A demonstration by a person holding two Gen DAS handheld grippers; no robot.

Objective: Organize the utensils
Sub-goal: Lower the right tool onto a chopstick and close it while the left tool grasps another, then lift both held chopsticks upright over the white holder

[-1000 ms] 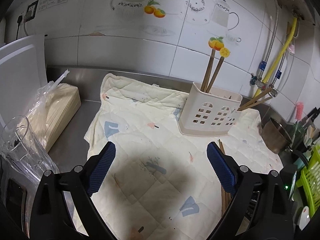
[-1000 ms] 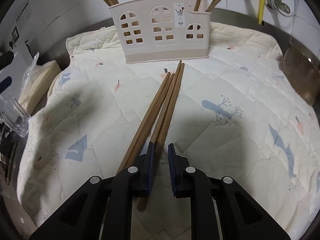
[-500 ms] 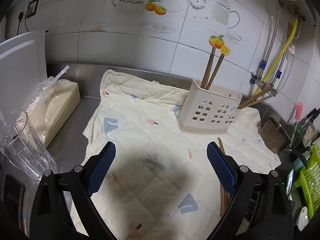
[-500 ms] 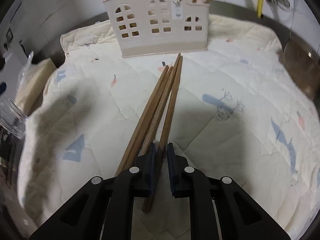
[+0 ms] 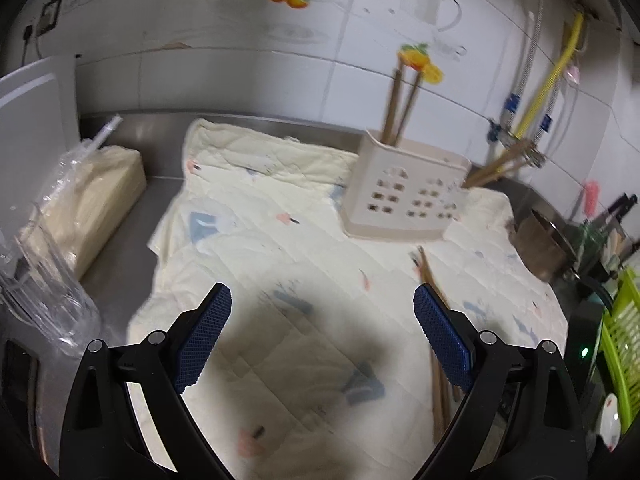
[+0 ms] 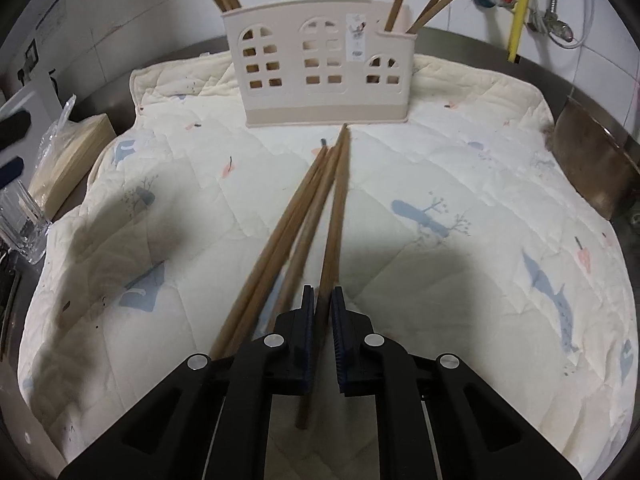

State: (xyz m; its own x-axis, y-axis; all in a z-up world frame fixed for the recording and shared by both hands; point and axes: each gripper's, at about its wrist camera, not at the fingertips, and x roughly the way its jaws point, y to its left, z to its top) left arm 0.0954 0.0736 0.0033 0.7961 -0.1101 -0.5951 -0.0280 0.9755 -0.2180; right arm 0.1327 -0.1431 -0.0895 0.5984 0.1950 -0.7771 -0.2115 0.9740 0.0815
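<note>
Several wooden chopsticks [image 6: 292, 224] lie in a bundle on the quilted cloth [image 6: 460, 168], tips toward the beige utensil holder [image 6: 320, 68]. My right gripper [image 6: 323, 300] has its jaws closing on the rightmost chopstick [image 6: 336, 208]; both blue pads press its sides, and it is splayed off from the rest. The holder has chopsticks standing in its left and right compartments. My left gripper [image 5: 322, 294] hovers open over the cloth [image 5: 280, 240], nothing between its fingers. The holder [image 5: 404, 196] is ahead of it to the right, and the loose chopsticks [image 5: 428, 272] pass behind its right finger.
A clear glass [image 5: 44, 280] and a plastic-wrapped package [image 5: 88, 200] sit on the steel counter to the left. A white board [image 5: 36, 120] leans at the far left. A metal pot [image 5: 540, 240] and a green basket [image 5: 620, 344] are on the right. Pipes run down the tiled wall.
The right gripper's pads have drawn together onto the rightmost chopstick, which has spread away from the bundle. The left gripper stays open; its view is blurred now.
</note>
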